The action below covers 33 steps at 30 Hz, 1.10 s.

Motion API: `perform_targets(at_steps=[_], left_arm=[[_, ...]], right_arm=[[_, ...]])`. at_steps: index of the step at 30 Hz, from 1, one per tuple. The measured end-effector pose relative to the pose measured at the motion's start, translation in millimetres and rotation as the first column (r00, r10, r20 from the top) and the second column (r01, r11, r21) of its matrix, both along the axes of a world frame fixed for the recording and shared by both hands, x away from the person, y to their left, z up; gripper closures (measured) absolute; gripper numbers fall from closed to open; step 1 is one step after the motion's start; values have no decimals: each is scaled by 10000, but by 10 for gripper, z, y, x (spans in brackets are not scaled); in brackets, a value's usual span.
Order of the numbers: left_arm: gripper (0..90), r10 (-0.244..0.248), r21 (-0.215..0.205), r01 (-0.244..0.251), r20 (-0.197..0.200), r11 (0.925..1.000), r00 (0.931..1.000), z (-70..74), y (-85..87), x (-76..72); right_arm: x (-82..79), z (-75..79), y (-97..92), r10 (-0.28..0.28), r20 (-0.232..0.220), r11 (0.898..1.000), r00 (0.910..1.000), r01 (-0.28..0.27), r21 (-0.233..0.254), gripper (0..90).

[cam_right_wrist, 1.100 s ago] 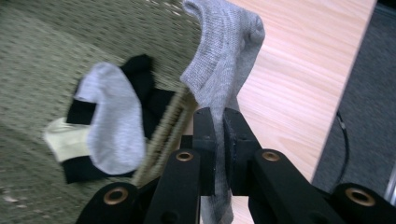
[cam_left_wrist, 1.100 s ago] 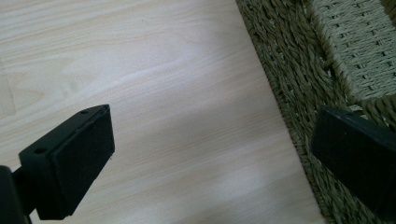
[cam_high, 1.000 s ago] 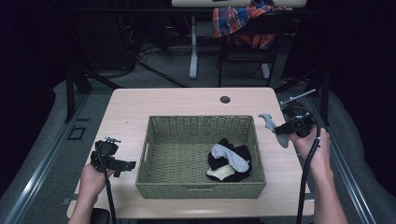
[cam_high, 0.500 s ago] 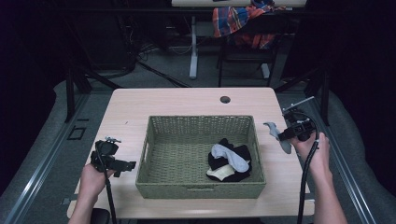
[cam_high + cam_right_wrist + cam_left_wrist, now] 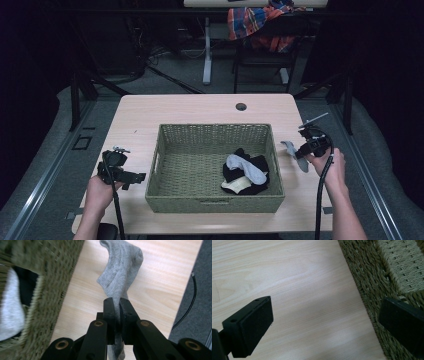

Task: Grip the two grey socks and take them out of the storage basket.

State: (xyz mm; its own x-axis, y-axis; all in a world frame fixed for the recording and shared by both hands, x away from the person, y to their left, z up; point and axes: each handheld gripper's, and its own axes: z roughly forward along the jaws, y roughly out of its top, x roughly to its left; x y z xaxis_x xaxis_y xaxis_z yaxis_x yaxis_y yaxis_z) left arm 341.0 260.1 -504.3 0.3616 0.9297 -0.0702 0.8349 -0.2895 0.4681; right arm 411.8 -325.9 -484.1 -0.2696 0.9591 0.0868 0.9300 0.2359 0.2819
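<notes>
The basket (image 5: pixel 37 290) is blurred and cut off at the left edge; the grey sock's (image 5: pixel 120 270) lower end hides behind the tongs.

It looked like a dim lab or office: a pale wooden surface (image 5: pixel 200 107) with a cable hole (image 5: pixel 241 106), desk legs (image 5: pixel 207 55) and cables at twelve o'clock.

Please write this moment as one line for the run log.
right gripper: shut on grey sock, right of basket | left gripper: open, empty
</notes>
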Motion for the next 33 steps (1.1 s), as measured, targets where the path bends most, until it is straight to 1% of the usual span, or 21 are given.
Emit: perform_targets(at_steps=[1, 2, 3, 6, 7, 8, 9, 10, 12, 13, 14, 16, 18, 19, 20, 21, 23, 24, 28, 32, 33], left_arm=[[2, 8, 5, -8, -12, 10000, 10000, -1, 4, 1], [2, 23, -12, -23, -33, 10000, 10000, -3, 5, 2], [3, 17, -15, -17, -55, 10000, 10000, -4, 5, 4], [2, -39, 10, 39, -56, 10000, 10000, 0, -3, 3], [2, -39, 10, 39, -56, 10000, 10000, 0, -3, 3], [3, -8, 8, 8, -66, 10000, 10000, 0, -3, 1], [3, 7, 6, -7, -44, 10000, 10000, 0, -1, -1], [3, 8, 7, -8, -39, 10000, 10000, 1, 4, -1], [3, 40, 8, -40, -39, 10000, 10000, -3, 2, 2], [3, 20, 8, -20, -49, 10000, 10000, -3, -1, 2], [3, 5, 7, -5, -39, 10000, 10000, -2, -3, 0], [3, 14, 15, -14, -39, 10000, 10000, -5, -1, 4], [3, 27, 9, -27, -41, 10000, 10000, -5, 1, 4], [3, 19, 8, -19, -29, 10000, 10000, -2, 0, 1], [3, 18, 3, -18, -12, 10000, 10000, 0, 1, -1], [3, 15, -3, -15, -14, 10000, 10000, 0, 2, 0], [3, 31, -15, -31, -23, 10000, 10000, -3, 5, 1], [3, 32, -13, -32, -18, 10000, 10000, -3, 5, 1], [3, 37, -1, -37, -41, 10000, 10000, -7, 1, 5], [3, -17, 22, 17, -62, 10000, 10000, -3, -5, 4], [3, -11, 24, 11, -63, 10000, 10000, -5, -5, 6]], right_arm=[[16, -34, 1, 88, -189, 9999, 9998, -90, -88, 851], [22, -81, 15, -19, -210, 10000, 9998, 18, -43, 851], [33, -107, 19, 114, -420, 9999, 9991, -118, -100, 849], [54, -192, 31, 271, -863, 9996, 9959, -270, 25, 838], [47, -227, 42, 77, -756, 9999, 9971, -70, 100, 836], [56, -231, 31, 254, -1056, 9997, 9941, -253, 27, 832], [48, -256, 40, 89, -939, 9999, 9955, -84, 57, 827], [57, -250, 28, 255, -1134, 9997, 9932, -254, 23, 814], [50, -256, 34, 195, -1072, 9997, 9941, -182, 134, 773], [54, -234, 24, 348, -1140, 9994, 9929, -340, 96, 737], [52, -215, 24, 363, -1133, 9992, 9929, -340, 224, 705], [37, -156, 24, 501, -1007, 9983, 9937, -470, 331, 657], [14, -86, 30, 489, -787, 9984, 9957, -466, 318, 598], [0, -59, 30, 427, -607, 9978, 9972, -395, 531, 577], [-7, -10, 23, 556, -631, 9976, 9965, -529, 442, 541], [-17, 27, 23, 578, -530, 9975, 9969, -555, 434, 518], [-37, 89, 33, 466, -290, 9982, 9985, -454, 389, 465], [-43, 124, 30, 519, -250, 9977, 9983, -508, 450, 434], [-82, 277, 60, 575, 194, 9969, 9982, -584, 532, 322], [-118, 415, 121, 1016, 385, 9926, 9941, -1039, 622, 293], [-127, 445, 144, 1018, 547, 9927, 9933, -1050, 593, 284]])
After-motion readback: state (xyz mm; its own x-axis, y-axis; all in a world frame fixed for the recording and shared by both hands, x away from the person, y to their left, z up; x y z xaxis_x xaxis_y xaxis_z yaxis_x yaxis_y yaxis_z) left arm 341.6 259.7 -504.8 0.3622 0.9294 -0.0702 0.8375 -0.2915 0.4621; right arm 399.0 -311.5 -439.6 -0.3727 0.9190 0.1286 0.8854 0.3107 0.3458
